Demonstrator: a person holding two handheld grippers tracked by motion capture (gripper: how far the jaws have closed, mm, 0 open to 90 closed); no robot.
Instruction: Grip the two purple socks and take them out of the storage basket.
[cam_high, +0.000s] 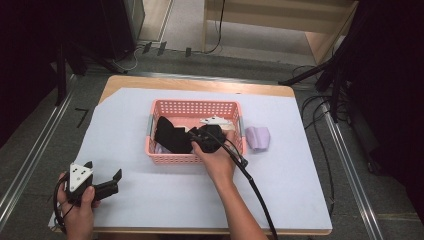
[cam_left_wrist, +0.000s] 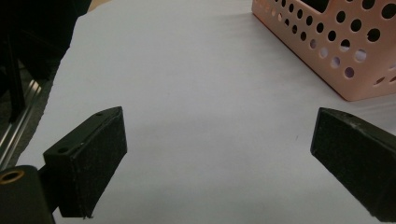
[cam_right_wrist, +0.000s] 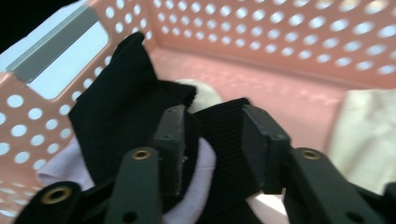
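A pink perforated basket (cam_high: 192, 103) stands mid-table on a pale sheet. A black cloth (cam_high: 170, 136) lies in its left half, over a lavender piece (cam_right_wrist: 60, 163). My right gripper (cam_high: 193, 134) reaches into the basket from the near side. In the right gripper view its jaws (cam_right_wrist: 212, 116) pinch a ribbed fold of the black cloth (cam_right_wrist: 222, 135), which fills the gap between the pads. My left gripper (cam_high: 104, 169) rests at the table's near left corner. It is open, with bare sheet between its jaws (cam_left_wrist: 217, 135).
A white cloth (cam_high: 216, 121) lies in the basket's right part. A folded lavender cloth (cam_high: 257, 137) sits on the sheet just right of the basket. The basket's near corner (cam_left_wrist: 336, 51) is ahead and to the right of the left gripper. A cable trails from the right gripper.
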